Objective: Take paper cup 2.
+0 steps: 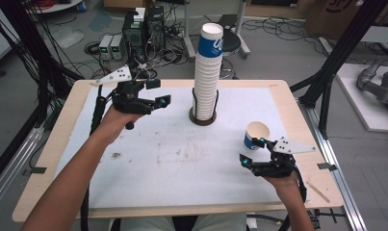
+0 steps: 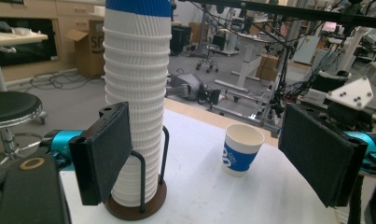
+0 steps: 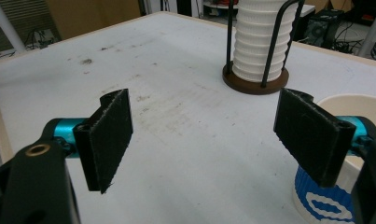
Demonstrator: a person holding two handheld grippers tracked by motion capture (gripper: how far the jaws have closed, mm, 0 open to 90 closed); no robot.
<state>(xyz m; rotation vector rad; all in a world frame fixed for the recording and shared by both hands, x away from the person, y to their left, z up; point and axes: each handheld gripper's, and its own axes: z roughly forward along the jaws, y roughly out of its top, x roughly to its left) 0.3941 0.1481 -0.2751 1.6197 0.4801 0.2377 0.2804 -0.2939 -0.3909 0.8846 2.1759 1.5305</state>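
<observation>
Two grippers sit over the white table [image 1: 134,159], each with its jaws spread wide and nothing between them. The left gripper [image 1: 153,102] hovers at the far left, pointing toward the tall stack of paper cups [image 1: 208,72] in its wire holder [image 1: 202,117] at the far centre. The right gripper [image 1: 252,151] rests near right, just beside a single blue-and-white cup [image 1: 255,134].

left tool [image 1: 155,94] jaws wide apart, right tool [image 1: 252,151] jaws wide apart
</observation>
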